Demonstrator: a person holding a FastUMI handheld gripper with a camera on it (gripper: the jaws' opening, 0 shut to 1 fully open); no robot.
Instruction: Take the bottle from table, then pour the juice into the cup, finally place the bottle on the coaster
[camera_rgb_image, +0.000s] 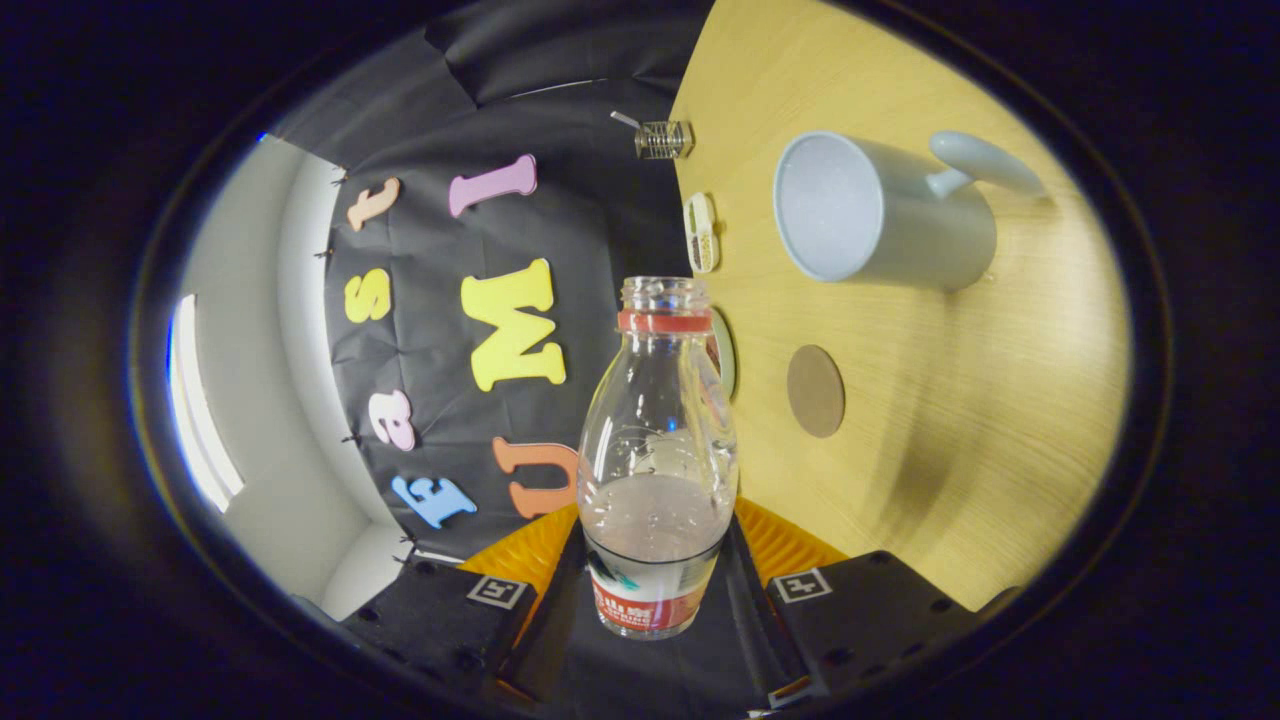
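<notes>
A clear bottle (657, 450) with a red neck ring and no cap sits between my fingers, and my gripper (655, 575) is shut on its labelled lower part. Pale juice fills the part nearest the fingers. The view is rolled, so the wooden table (960, 420) stands along one side, and the bottle's long axis runs along the table top, held off it. The pale blue cup (880, 210) with a handle stands on the table beyond the bottle's mouth and to the side. A round brown coaster (815, 390) lies nearer, beside the bottle's shoulder.
A greenish disc (726, 352) peeks out just behind the bottle's neck at the table's edge. Farther along that edge are a white oval container (701, 232) and a small glass jar (664, 140). The black cloth wall (590, 220) backs the table.
</notes>
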